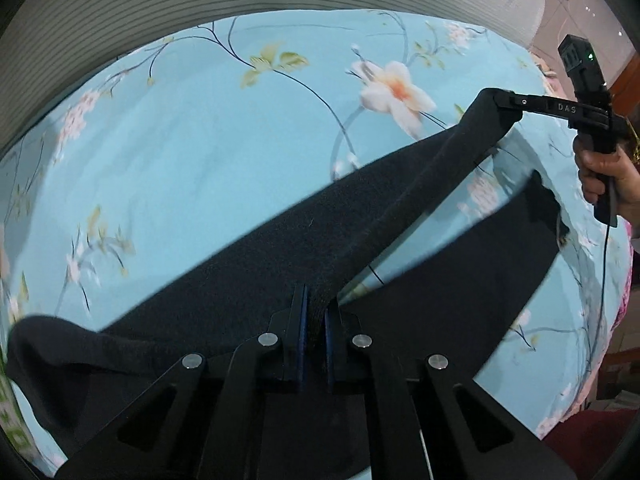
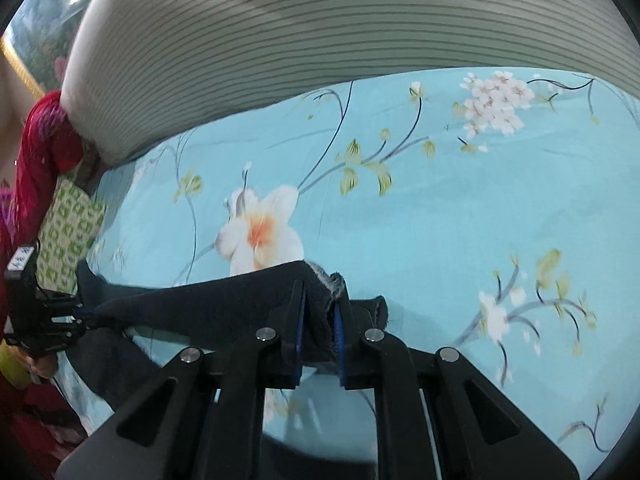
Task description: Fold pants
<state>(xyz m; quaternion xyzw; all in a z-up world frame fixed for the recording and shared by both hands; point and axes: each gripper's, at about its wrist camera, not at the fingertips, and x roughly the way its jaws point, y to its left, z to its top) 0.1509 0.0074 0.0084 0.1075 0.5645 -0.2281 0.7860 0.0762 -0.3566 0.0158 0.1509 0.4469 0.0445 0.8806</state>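
Dark navy pants (image 1: 280,252) hang stretched above a light blue floral bedsheet (image 1: 180,152). My left gripper (image 1: 316,300) is shut on one edge of the pants. The fabric runs taut up and right to my right gripper (image 1: 500,100), which is shut on the far end. A second part of the pants (image 1: 480,248) droops lower at right. In the right wrist view my right gripper (image 2: 320,304) pinches a bunched pants edge (image 2: 320,280) with grey lining showing. The cloth stretches left to my left gripper (image 2: 82,320).
A grey striped pillow or bolster (image 2: 320,20) lies along the far edge of the bed. A green-and-white patterned cloth (image 2: 68,236) and red fabric (image 2: 40,152) sit at the left bed edge. A hand (image 1: 604,176) holds the right gripper's handle.
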